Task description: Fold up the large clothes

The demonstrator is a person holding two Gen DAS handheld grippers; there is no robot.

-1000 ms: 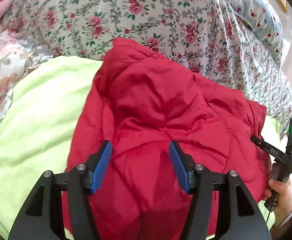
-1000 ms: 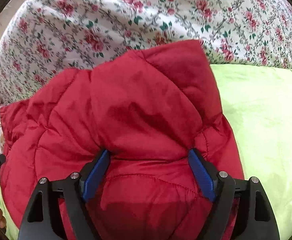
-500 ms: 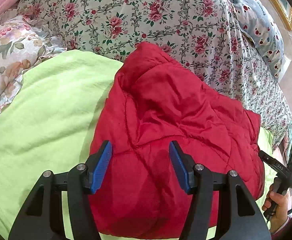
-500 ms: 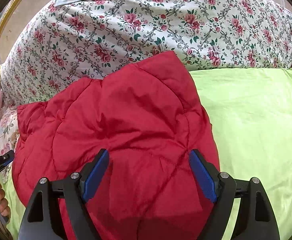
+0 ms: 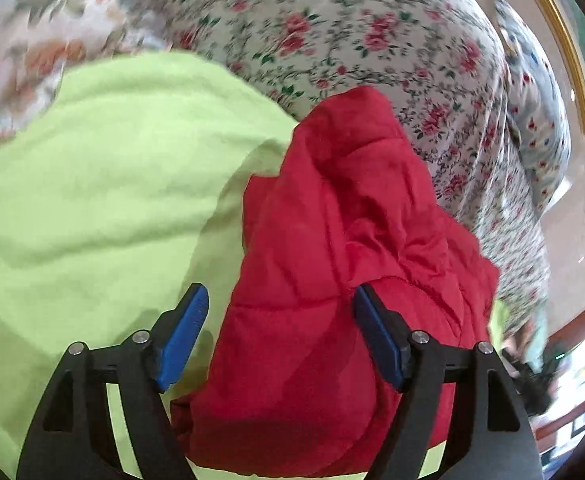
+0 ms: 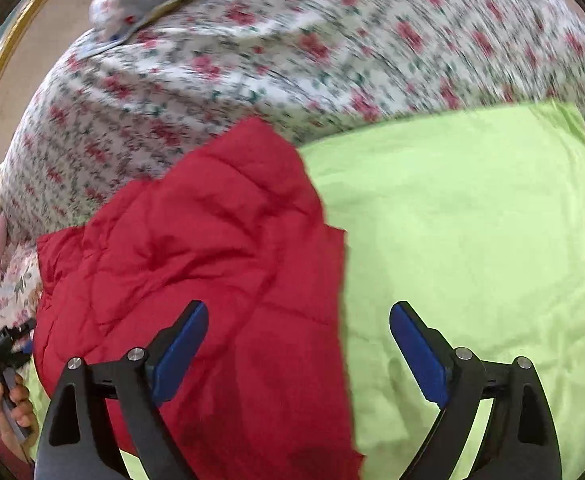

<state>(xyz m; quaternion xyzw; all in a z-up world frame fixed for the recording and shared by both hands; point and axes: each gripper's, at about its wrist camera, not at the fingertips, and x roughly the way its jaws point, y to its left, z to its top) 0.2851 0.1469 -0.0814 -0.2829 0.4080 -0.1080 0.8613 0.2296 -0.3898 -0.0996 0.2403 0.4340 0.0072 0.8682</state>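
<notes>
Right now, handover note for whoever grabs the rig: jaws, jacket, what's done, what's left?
Left gripper: jaws opening, nothing gripped; the red jacket lies under and between them.
Right gripper: jaws opening, empty, straddling the jacket's edge and the green sheet.
Jacket lies bunched in a puffy folded heap on the green sheet, against the floral bedspread.
Done: jacket looks folded over and let go.
Left: probably flatten or tidy the heap; check the fold holds.

Beyond each tool, the floral bedspread [image 6: 332, 52] smears with motion blur. The red jacket [image 5: 332, 280] runs off the bottom edge beneath the tool. Left of the right tool, a hand [image 6: 12, 408] is cropped.
</notes>
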